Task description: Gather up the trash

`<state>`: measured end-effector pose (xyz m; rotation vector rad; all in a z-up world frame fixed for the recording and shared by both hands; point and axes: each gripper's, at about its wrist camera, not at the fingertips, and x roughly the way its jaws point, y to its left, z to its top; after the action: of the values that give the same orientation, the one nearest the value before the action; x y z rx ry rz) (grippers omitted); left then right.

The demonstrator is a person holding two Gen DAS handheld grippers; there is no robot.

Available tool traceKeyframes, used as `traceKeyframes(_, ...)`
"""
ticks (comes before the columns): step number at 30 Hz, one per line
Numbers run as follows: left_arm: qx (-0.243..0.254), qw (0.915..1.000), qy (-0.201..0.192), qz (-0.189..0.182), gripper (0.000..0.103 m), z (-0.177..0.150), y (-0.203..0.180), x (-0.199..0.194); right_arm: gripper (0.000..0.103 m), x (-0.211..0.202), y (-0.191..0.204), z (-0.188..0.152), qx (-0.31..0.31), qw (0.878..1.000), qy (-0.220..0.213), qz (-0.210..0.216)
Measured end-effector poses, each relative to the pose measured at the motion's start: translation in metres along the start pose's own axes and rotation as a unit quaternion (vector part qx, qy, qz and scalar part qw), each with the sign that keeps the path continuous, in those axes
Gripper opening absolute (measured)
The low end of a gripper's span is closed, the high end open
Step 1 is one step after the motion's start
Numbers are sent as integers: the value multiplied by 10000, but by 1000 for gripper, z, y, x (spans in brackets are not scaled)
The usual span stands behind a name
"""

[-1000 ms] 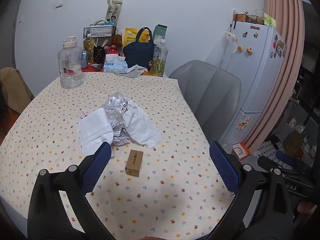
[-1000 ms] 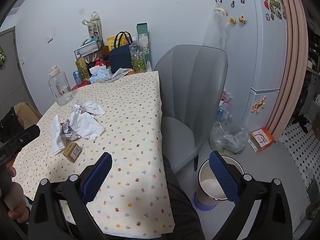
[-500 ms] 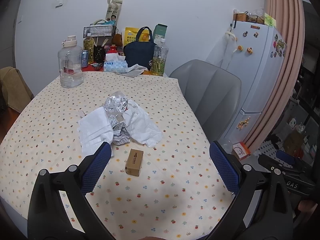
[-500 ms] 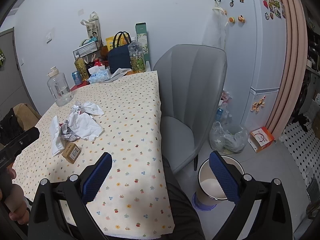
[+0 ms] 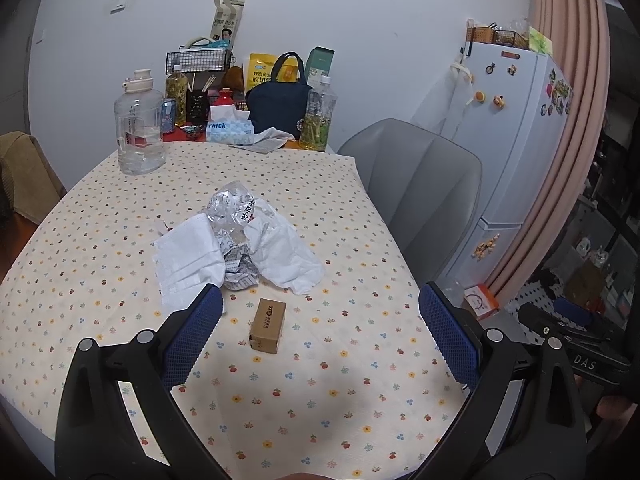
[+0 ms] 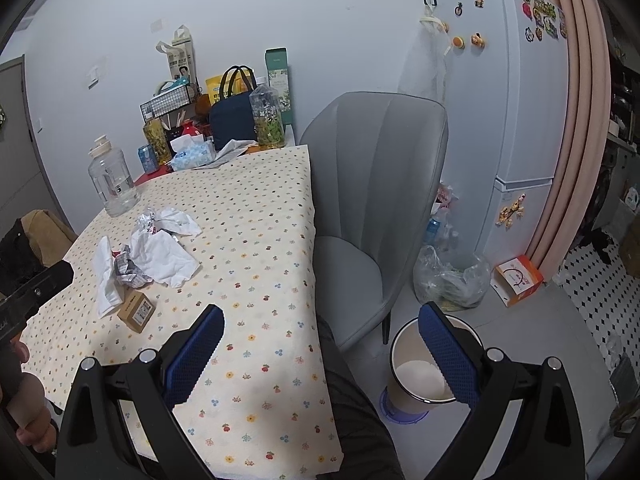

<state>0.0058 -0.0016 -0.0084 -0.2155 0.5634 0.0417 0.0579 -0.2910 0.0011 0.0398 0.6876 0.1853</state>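
- Left tongs (image 5: 320, 332) low in the left wrist frame, blue pads wide apart, nothing between them, hovering over the bench (image 5: 360, 400) with its flower-print cloth.
- Small brown cardboard box (image 5: 267, 325) lies on the cloth at lower centre of that frame, between the two pads in view but not touched by either.
- Just above the box: trash pile at frame centre – folded white tissue (image 5: 188, 260) on the left, crumpled printed wrapper (image 5: 236, 276) in the middle, crumpled white paper (image 5: 284, 256) on the right, clear crinkled plastic (image 5: 232, 204) on top at the back.
- The left pad's tip overlaps the tissue's lower edge in view; cannot tell whether it touches.
- Top of frame, bench's far edge: big clear water jug (image 5: 138, 128), tissue pack (image 5: 230, 130), navy bag (image 5: 278, 104), green-tea bottle (image 5: 320, 120).
- Right tongs (image 6: 320, 350) low in the right wrist frame, pads also spread wide, empty, held over the bench's near corner.
- Same pile and box show at left-centre of the right wrist frame, well apart from the right tongs.
- White bin (image 6: 404, 344) with a dark rim stands on the floor at lower right, partly behind the right pad.
- Grey chair (image 6: 376, 184) at centre, beside the bench; clear plastic bag (image 6: 452, 280) on the floor near the white fridge (image 6: 520, 100), upper right.
- A hand (image 6: 28, 420) at the lower left edge grips the other tool.
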Motion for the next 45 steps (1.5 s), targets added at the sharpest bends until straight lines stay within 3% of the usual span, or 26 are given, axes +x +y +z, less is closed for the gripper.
traceKeyframes(45, -205, 9997, -106, 74, 97, 0, 20, -7, 95, 3, 2, 0, 35, 10000, -31, 19)
